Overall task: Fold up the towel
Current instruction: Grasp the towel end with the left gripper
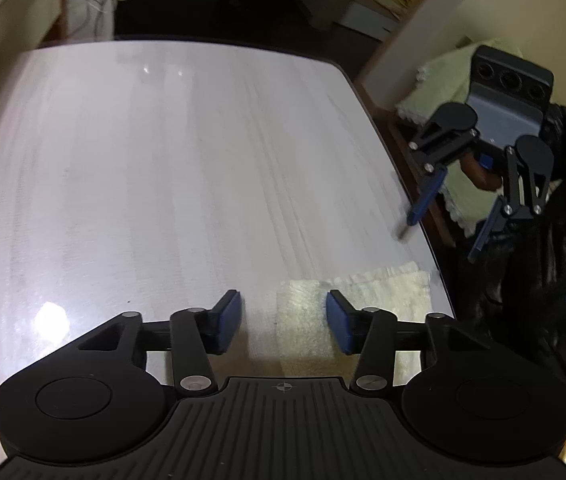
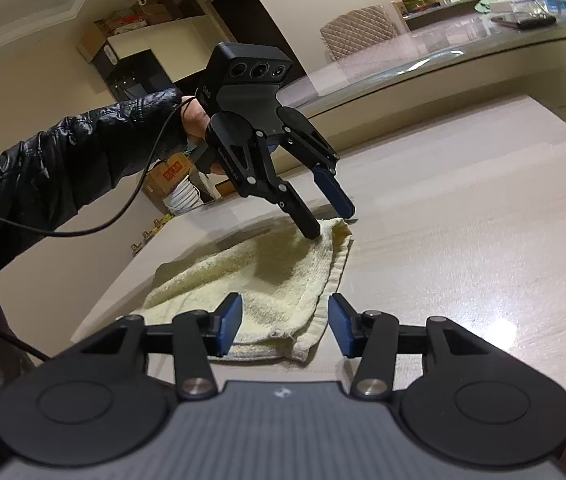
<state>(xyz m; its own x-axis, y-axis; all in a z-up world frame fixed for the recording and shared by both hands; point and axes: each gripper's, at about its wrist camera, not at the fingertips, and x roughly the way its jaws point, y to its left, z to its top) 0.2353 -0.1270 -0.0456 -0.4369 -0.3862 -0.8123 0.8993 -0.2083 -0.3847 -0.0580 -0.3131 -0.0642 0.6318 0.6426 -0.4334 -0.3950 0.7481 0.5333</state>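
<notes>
Your pale yellow terry towel lies rumpled at the near corner of the glossy light wood-grain table. Your left gripper points steeply down over the towel's far corner, jaws apart, one finger tip touching the cloth and the other past its edge. Your right gripper hangs above the towel's near hem, jaws apart with nothing pinched. A black shiny sleeve covers your left arm.

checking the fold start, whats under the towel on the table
The cream towel lies bunched on the pale table near its edge. Around it only bare tabletop shows; whatever lies beneath its folds is covered and cannot be seen.
</notes>
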